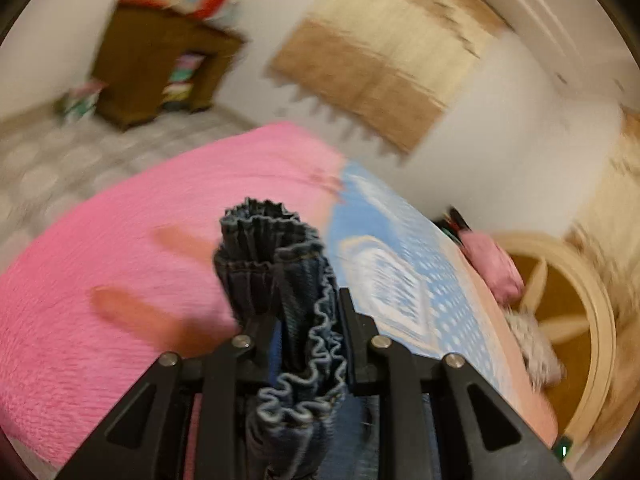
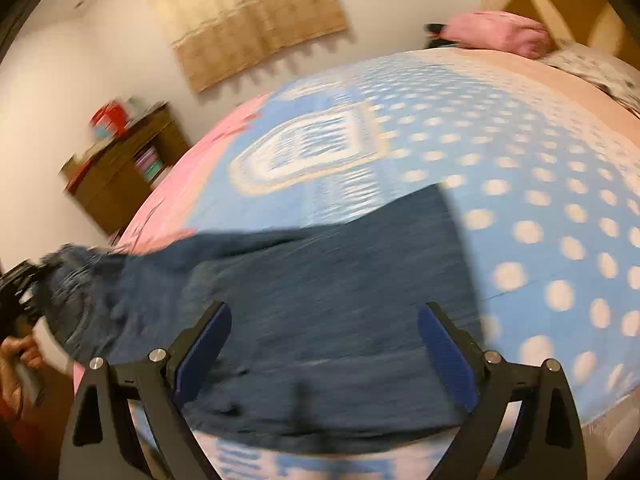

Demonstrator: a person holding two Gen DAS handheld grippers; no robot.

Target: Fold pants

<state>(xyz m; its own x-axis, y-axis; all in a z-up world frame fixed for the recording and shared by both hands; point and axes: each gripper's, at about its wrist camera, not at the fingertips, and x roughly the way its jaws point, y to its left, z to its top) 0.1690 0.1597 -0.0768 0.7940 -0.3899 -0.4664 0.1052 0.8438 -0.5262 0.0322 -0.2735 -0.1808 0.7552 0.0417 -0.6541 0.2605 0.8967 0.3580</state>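
The left gripper (image 1: 308, 336) clamps the pants (image 1: 280, 280) at the gathered waistband, centre frame; the right gripper (image 2: 324, 344) gapes wide, empty. The waistband should travel level so the fold lands square.

White wall (image 1: 472, 152), wooden cabinet (image 1: 160, 68)

Motion blur smears both views, so the things on top of the wooden cabinet (image 1: 160, 64) show only as red and pale patches. In the left wrist view the gathered waistband of the pants (image 1: 280, 280) hides the inner faces of the fingers (image 1: 348, 320), and the cloth runs out past the bottom edge. In the right wrist view the left gripper (image 2: 20, 284) and the hand (image 2: 18, 364) are cut off at the left edge.
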